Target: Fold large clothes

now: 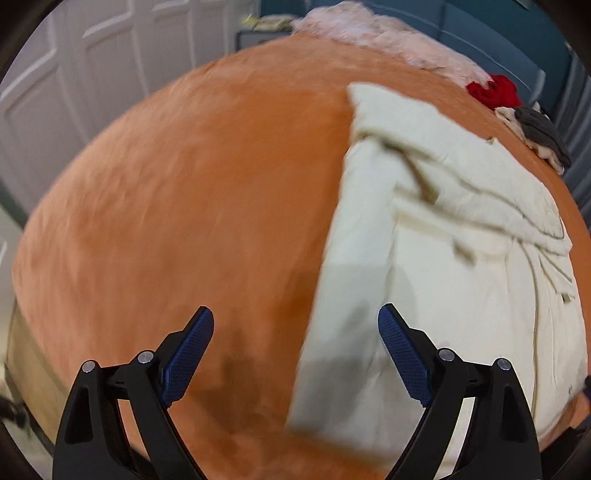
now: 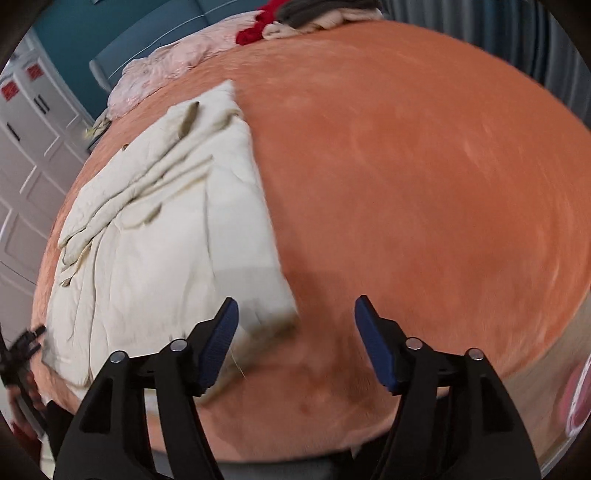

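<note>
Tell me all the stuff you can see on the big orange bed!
garment: one, cream, spread on the bed, partly folded, nearest both grippers
bed: one, orange cover, fills most of both views
pink cloth: one, pale pink, far end of the bed
red cloth: one, red, far edge of the bed
grey cloth: one pile, grey and beige, beside the red cloth
doors: white, panelled, beside the bed
wall: teal, behind the bed
left gripper: one, black with blue pads, open, holds nothing
right gripper: one, black with blue pads, open, holds nothing
</note>
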`<state>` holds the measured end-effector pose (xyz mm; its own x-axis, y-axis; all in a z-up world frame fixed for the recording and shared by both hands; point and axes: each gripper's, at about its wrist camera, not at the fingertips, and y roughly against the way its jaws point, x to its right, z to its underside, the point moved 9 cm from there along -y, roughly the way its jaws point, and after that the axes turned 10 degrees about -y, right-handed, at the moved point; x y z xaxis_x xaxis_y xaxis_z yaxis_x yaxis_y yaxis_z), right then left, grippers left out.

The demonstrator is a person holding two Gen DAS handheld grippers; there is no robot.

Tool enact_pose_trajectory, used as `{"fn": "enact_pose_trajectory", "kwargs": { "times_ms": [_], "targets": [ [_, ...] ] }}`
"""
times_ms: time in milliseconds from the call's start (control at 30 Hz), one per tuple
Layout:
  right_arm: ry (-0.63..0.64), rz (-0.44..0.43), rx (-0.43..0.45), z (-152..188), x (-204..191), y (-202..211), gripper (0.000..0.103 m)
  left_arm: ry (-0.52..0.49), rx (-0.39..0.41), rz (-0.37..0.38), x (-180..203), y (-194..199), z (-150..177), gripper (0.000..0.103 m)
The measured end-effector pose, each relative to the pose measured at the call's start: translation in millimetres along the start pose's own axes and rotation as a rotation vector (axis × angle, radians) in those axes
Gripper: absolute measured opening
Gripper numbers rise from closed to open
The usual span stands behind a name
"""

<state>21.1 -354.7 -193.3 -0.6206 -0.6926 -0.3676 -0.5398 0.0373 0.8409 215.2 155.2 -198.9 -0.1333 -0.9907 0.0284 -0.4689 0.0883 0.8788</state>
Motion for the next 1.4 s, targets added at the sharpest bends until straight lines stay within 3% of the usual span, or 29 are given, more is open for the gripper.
{"fn": "enact_pose_trajectory", "kwargs": {
  "times_ms": [133,267,333,367,400,433,467,500,600,800,967,1067,1133,1233,1300,1400],
  "targets": [
    [-0.108,-0.068,-0.025,6.6,6.7,-7.3,0.068,0.139,-0.047,0.097,-2.4,-8.8,16.9,0.088],
    [-0.187,-0.164,-0.038,3.7,-6.5,-15.4,0.068,0.182,-0.034,0.161,5.6,-7.4,9.9,0.088],
    [-0.220,-0.188,-0.042,1.9,-15.0,-21.3,0.068,0.185,-0.038,0.183,13.2,-8.5,4.0,0.082],
    [-0.228,-0.200,-0.042,1.0,-20.5,-23.2,0.058,0.176,-0.040,0.188,18.3,-9.2,1.3,0.070],
    [-0.231,-0.214,-0.054,1.5,-26.6,-26.1,0.043,0.162,-0.050,0.195,23.9,-9.2,0.1,0.050],
    [-0.227,-0.199,-0.063,2.4,-31.0,-28.8,0.035,0.146,-0.061,0.206,30.9,-10.0,-0.5,0.040],
    [-0.215,-0.191,-0.063,2.1,-33.9,-28.9,0.012,0.126,-0.067,0.197,36.2,-8.0,-1.4,0.028],
    [-0.191,-0.194,-0.061,2.7,-40.1,-26.7,0.007,0.108,-0.061,0.192,39.0,-4.8,-2.8,0.010],
    [-0.115,-0.185,-0.021,1.7,-51.3,-7.7,0.004,0.050,-0.020,0.167,41.4,16.0,-6.1,0.007],
    [0.045,-0.224,-0.024,16.8,-57.5,52.3,0.003,-0.007,0.028,0.218,29.5,74.6,7.2,0.006],
    [0.323,-0.136,-0.179,87.4,-35.6,109.9,0.003,-0.175,-0.045,0.218,22.1,138.3,70.7,0.006],
    [0.378,-0.124,-0.252,118.7,-24.2,145.2,0.003,-0.215,-0.087,0.222,16.1,174.1,105.3,0.006],
    [0.397,-0.141,-0.254,125.8,-26.8,170.5,0.003,-0.215,-0.078,0.216,13.9,195.0,112.3,0.006],
    [0.405,-0.189,-0.164,95.3,-53.8,185.6,0.003,-0.168,0.010,0.236,16.9,217.9,81.8,0.006],
    [0.396,-0.243,-0.066,57.7,-78.5,188.4,0.003,-0.153,0.102,0.253,25.2,227.0,44.8,0.006],
    [0.359,-0.303,0.057,-3.2,-112.4,178.0,0.004,-0.164,0.267,0.193,35.7,233.9,-16.1,0.002]
  ]
}}
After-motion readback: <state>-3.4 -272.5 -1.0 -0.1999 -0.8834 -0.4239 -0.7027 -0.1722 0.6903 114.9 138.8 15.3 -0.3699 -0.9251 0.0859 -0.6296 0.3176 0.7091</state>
